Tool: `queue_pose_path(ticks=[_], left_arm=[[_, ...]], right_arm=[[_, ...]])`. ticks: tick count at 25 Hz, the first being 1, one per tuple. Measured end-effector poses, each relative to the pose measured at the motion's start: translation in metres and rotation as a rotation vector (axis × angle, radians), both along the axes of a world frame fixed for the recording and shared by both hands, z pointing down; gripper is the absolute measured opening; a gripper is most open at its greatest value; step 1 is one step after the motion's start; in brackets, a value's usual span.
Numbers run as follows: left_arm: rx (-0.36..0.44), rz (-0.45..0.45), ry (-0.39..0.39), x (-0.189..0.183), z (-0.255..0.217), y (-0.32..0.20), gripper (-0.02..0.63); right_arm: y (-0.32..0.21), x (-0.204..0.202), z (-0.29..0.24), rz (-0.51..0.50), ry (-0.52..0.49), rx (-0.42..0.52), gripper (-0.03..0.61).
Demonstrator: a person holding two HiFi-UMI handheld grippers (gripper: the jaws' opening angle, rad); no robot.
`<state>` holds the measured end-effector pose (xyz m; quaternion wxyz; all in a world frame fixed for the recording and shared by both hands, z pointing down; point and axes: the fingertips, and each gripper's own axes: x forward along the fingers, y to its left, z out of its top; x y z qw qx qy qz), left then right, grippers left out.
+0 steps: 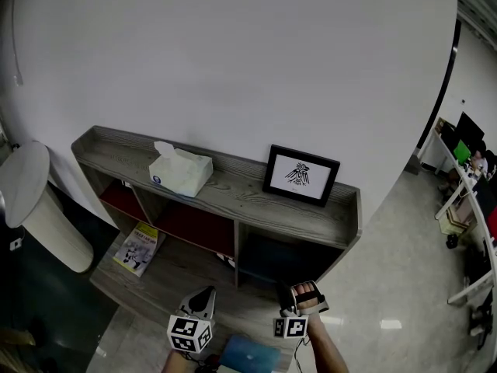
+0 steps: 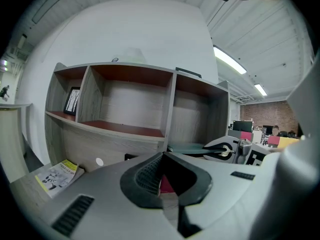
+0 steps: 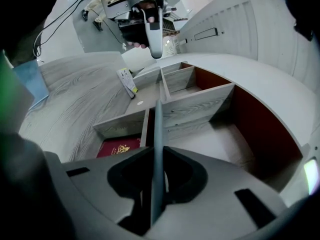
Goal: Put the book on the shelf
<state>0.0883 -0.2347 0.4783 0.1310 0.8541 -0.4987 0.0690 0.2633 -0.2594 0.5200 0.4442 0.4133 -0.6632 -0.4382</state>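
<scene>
Book held at the shelf, not yet placed

The left gripper (image 2: 163,156) idles, fingers closed on nothing. The right gripper (image 3: 156,151) has its fingers clamped on the thin teal book (image 3: 157,119), in front of the shelf (image 1: 233,189). Next, it likely needs sliding into the lower right compartment (image 1: 279,259).

White wall (image 1: 233,53); glossy pale floor (image 1: 388,286); desks (image 1: 460,189) far right.

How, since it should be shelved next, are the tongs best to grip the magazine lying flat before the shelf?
Likely its near edge, low from the front: the magazine lies flat on the ledge, so only an edge offers bite, and the shelf blocks its far side.
</scene>
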Motion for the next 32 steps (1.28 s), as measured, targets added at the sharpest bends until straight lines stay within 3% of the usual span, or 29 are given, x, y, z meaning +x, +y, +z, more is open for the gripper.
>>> queue_pose_path(ticks=[16, 21, 25, 32], left_arm=[[-0.025, 0.004, 0.012, -0.007, 0.006, 0.001, 0.006], [-0.025, 0.014, 0.012, -0.008, 0.004, 0.001, 0.006], [-0.029, 0.017, 0.012, -0.01, 0.005, 0.003, 0.006], [-0.031, 0.027, 0.011, -0.016, 0.004, 0.006, 0.006]], right_arm=[[-0.006, -0.005, 0.007, 0.045, -0.024, -0.026, 0.086], [-0.004, -0.003, 0.023, 0.076, -0.025, -0.156, 0.117], [-0.003, -0.004, 0.021, 0.091, -0.052, -0.151, 0.118], [-0.002, -0.003, 0.022, 0.133, -0.112, -0.182, 0.207]])
